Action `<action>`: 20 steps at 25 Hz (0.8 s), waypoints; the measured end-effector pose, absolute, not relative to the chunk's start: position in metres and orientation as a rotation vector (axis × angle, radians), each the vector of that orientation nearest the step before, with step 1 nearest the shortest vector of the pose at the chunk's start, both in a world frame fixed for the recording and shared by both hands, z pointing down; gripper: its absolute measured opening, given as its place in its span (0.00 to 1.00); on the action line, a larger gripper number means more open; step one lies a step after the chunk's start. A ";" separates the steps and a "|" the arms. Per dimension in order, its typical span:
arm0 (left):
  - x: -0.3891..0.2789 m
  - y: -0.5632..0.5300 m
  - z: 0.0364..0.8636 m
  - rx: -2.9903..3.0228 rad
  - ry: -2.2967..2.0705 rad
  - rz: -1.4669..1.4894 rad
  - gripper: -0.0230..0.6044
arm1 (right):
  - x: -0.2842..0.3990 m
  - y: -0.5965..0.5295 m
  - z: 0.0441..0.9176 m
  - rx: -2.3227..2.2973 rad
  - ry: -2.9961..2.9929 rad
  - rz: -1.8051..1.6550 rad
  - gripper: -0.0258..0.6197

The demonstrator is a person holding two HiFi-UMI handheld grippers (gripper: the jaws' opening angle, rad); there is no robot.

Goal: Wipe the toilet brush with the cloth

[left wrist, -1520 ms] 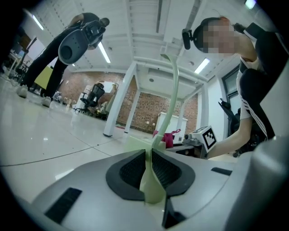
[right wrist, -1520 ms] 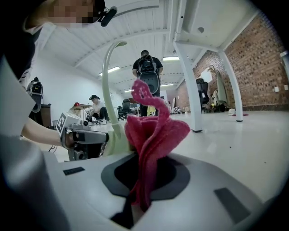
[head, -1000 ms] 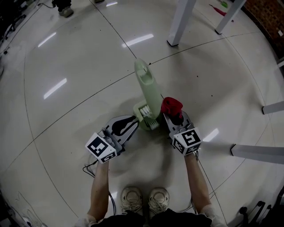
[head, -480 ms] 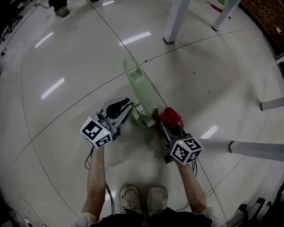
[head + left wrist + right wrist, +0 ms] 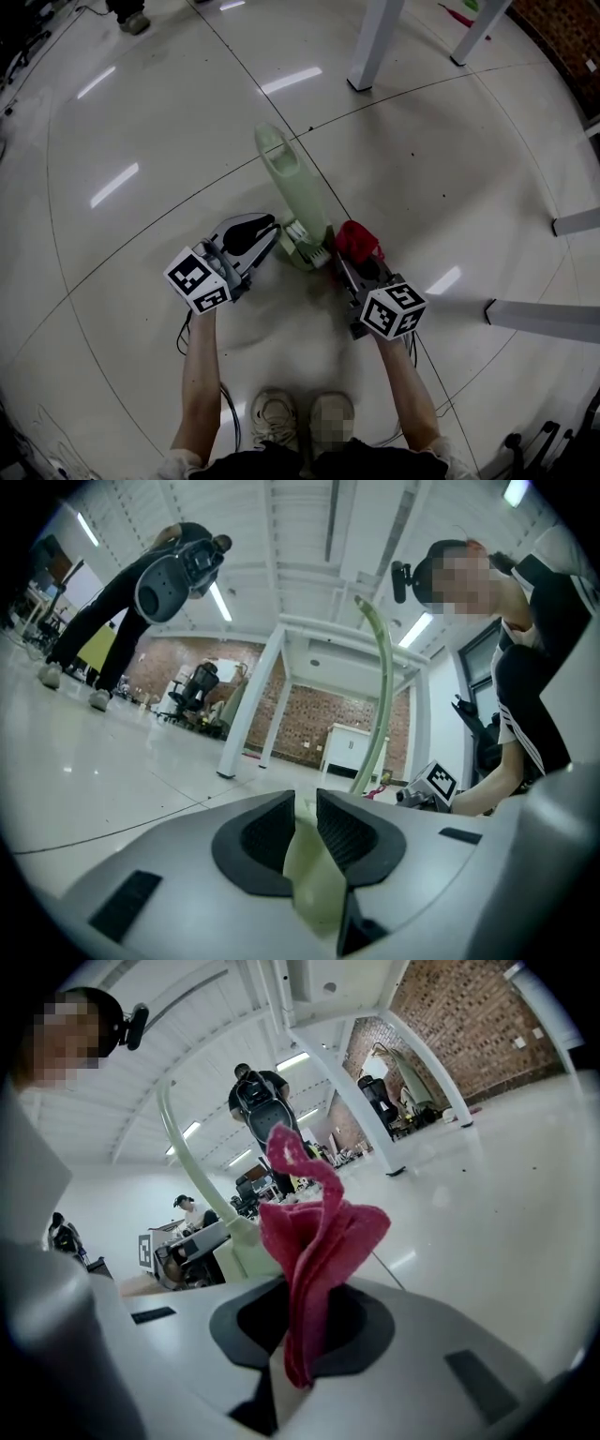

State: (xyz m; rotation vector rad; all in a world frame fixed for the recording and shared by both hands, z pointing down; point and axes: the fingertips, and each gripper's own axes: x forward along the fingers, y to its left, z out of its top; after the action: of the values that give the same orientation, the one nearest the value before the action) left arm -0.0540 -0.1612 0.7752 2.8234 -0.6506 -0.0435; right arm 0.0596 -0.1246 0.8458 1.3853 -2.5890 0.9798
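So the toilet brush (image 5: 298, 192) is pale green with a long flat handle. It's held up off the glossy white floor (image 5: 169, 112), handle slanting away from the person, with the ribbed whitish end down between the two grippers.

The left gripper (image 5: 267, 239) comes in from the left. In the left gripper view (image 5: 302, 808) its jaws are only a little way apart and clamped on a pale green piece of the brush (image 5: 314, 878), with the handle curving up and away past it.

The right gripper (image 5: 349, 261) is on the other side. In its own view (image 5: 300, 1307) the jaws are pinched on a red cloth (image 5: 314, 1232), which sticks out past the tips as a crumpled bunch. From the head view the cloth (image 5: 358, 238) sits just beside the lower end of the brush on its right. I can't honestly tell if it's touching or a hair off. The right gripper view also has the brush handle (image 5: 183, 1147) running up behind the cloth.

White table legs (image 5: 373, 42) stand further out on the floor, well apart from all this, and the person's shoes (image 5: 279, 418) are at the bottom of the head view.
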 end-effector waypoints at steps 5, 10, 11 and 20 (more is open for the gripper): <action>-0.056 -0.129 0.774 2.814 -0.595 -0.019 0.11 | 0.065 -0.150 0.845 1.386 -2.586 0.849 0.09; -0.054 -0.107 0.776 2.800 -0.599 -0.048 0.12 | 0.088 -0.149 0.847 1.597 -2.480 0.870 0.09; -0.054 -0.107 0.775 2.802 -0.601 -0.045 0.12 | 0.090 -0.144 0.847 1.641 -2.464 0.907 0.09; -0.052 -0.097 0.776 2.803 -0.612 -0.037 0.12 | 0.067 -0.086 0.850 1.831 -2.416 1.347 0.09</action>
State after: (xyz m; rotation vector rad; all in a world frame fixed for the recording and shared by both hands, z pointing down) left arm -0.0516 -0.0966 0.7757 2.8033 -0.6124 -0.0366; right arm 0.0670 -0.0863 0.8501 1.8314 -2.4165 1.3470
